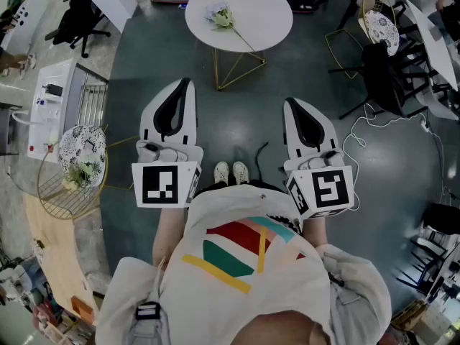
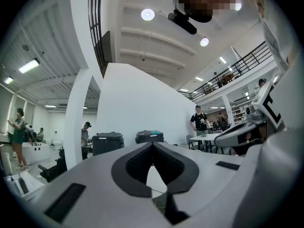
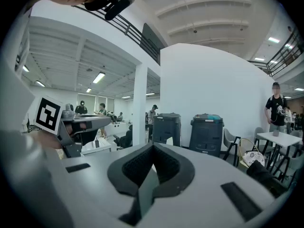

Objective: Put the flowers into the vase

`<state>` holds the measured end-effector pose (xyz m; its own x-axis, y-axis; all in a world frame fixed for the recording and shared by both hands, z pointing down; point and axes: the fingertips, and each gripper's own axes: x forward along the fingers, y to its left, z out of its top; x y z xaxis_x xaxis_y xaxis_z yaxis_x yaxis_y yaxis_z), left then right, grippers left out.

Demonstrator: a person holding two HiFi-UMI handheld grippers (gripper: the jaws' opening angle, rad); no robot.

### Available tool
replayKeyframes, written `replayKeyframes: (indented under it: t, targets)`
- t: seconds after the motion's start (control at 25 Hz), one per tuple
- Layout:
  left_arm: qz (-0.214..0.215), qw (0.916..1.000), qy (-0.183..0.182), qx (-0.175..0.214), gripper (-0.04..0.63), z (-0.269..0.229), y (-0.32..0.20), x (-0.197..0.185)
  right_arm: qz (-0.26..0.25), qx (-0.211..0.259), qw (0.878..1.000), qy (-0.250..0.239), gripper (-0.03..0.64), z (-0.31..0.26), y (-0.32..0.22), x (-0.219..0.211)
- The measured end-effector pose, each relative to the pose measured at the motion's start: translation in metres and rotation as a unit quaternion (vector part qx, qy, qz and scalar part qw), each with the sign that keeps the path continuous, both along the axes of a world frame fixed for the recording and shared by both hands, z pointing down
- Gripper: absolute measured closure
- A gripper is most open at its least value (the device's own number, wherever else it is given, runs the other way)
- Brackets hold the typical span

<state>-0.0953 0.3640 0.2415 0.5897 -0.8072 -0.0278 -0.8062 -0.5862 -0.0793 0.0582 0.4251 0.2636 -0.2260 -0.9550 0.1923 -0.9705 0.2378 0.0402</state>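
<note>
As seen steeply from above in the head view, stood on a dark floor (image 1: 237,121) with white shoes (image 1: 231,172) set between two tools held out ahead. Held the left gripper (image 1: 185,85) and the right gripper (image 1: 291,103) side by side and well apart, each drawn to a closed point with nothing in it. Faced a round white table (image 1: 269,6) on gold wire legs, farther ahead and between the two tools. Showed the flower (image 1: 222,17) lying flat on that tabletop, pale bloom and green leaves toward the far left, thin stem running toward the near right edge, well apart from both tools. Showed also, at the left edge, a gold wire stand (image 1: 63,196) bearing a patterned round piece and a small greenish bunch, too small to identify. In the left gripper view, looked along the left gripper (image 2: 153,144) with jaws shut tip to tip, black pads (image 2: 135,167) meeting at the front around nothing. Took in a white wall (image 2: 142,103), dark bins (image 2: 108,143) at its foot, and the right gripper (image 2: 223,137) at the right. In the right gripper view, looked along the right gripper (image 3: 153,146), likewise closed tight and empty. Took in a white column (image 3: 140,103), dark bins (image 3: 206,127) and, at the left, the left gripper (image 3: 102,121) with its marker cube (image 3: 47,114).
</note>
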Motion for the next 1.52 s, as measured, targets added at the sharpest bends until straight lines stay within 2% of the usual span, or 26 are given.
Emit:
replayKeyframes:
  t: [0.16, 0.48, 0.8, 1.04, 1.32, 1.52]
  targets:
    - [0.006, 0.9998, -0.01, -0.015, 0.591, 0.008, 0.005, 0.009, -0.003, -0.001, 1.0, 0.003, 0.611, 0.001, 0.0, 0.008]
    - [-0.013, 0.9998, -0.012, -0.013, 0.591, 0.009, 0.007, 0.012, -0.02, -0.007, 1.0, 0.003, 0.611, 0.009, 0.002, 0.015]
    - [-0.034, 0.9993, -0.018, -0.001, 0.591, 0.007, 0.009, 0.026, -0.058, -0.008, 0.997, -0.04, 0.611, 0.02, 0.009, 0.036]
    - [-0.05, 0.9985, -0.017, 0.015, 0.591, 0.0, 0.013, 0.028, -0.06, -0.028, 0.996, -0.054, 0.611, 0.04, 0.011, 0.047]
    - [-0.038, 0.9991, 0.002, 0.019, 0.591, 0.007, -0.03, 0.03, -0.041, -0.023, 0.998, -0.035, 0.611, 0.046, -0.024, 0.058]
    - [-0.03, 0.9993, 0.003, 0.021, 0.591, 0.014, -0.089, 0.024, -0.043, -0.025, 0.999, -0.018, 0.611, 0.047, -0.085, 0.052]
